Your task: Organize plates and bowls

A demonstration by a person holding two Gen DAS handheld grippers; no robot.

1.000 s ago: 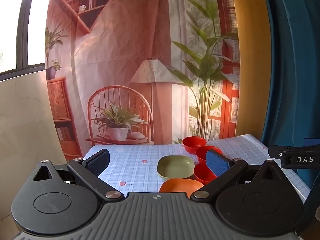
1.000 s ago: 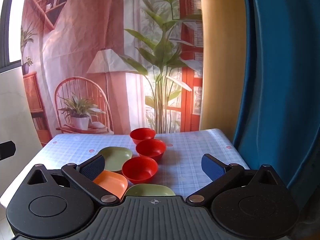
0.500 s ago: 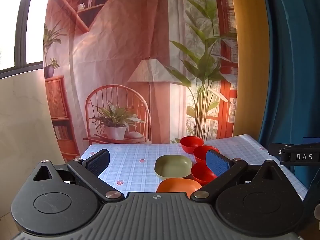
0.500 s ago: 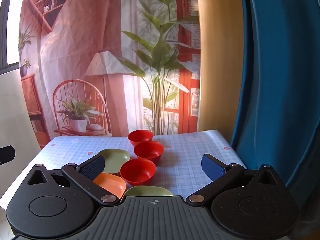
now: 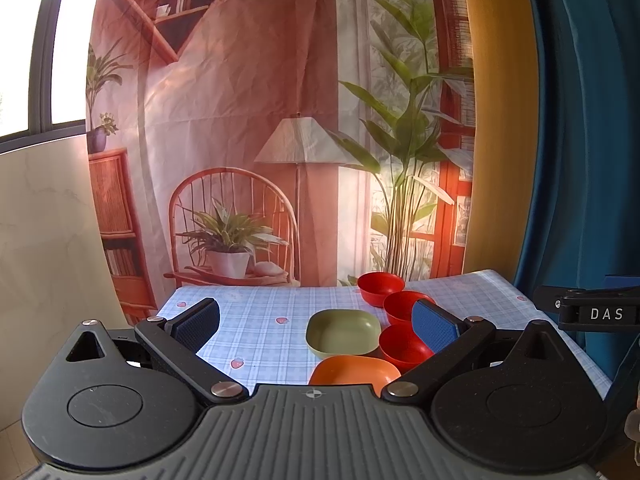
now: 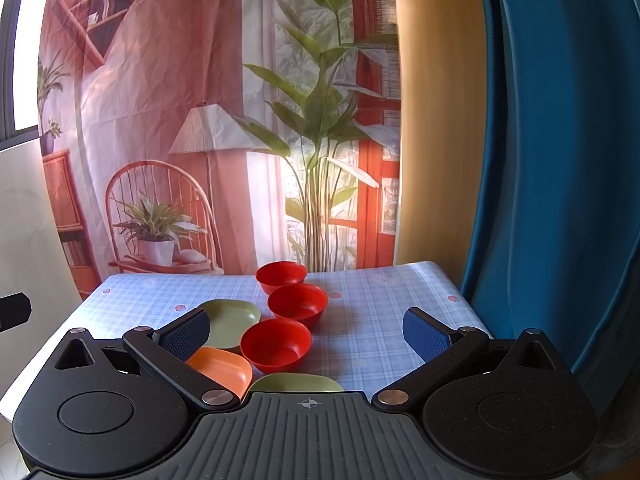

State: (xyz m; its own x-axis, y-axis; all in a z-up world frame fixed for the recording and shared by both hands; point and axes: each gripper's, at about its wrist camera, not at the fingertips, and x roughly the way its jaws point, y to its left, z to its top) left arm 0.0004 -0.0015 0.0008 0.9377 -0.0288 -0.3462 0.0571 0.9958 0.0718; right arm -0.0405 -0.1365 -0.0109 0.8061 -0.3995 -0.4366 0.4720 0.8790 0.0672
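Three red bowls stand in a row on the checked table: far point(image 6: 281, 276), middle point(image 6: 297, 304) and near point(image 6: 276, 345). Left of them lie a green dish point(image 6: 234, 321) and an orange dish point(image 6: 222, 369). A second green dish point(image 6: 298, 382) peeks out at the near edge. In the left wrist view I see the green dish point(image 5: 343, 333), the orange dish point(image 5: 354, 371) and the red bowls point(image 5: 380, 287). My left gripper point(image 5: 316, 322) is open and empty, held before the table. My right gripper point(image 6: 306, 330) is open and empty, with the near bowl between its fingers in view.
The table point(image 6: 384, 312) has a pale blue checked cloth and ends at a printed backdrop point(image 6: 200, 120). A blue curtain point(image 6: 560, 160) hangs at the right. Part of the right gripper point(image 5: 592, 312) shows at the right edge of the left wrist view.
Both views have shifted a little; the table and dishes sit slightly lower and nearer. The dishes have not moved. Both grippers stay open.
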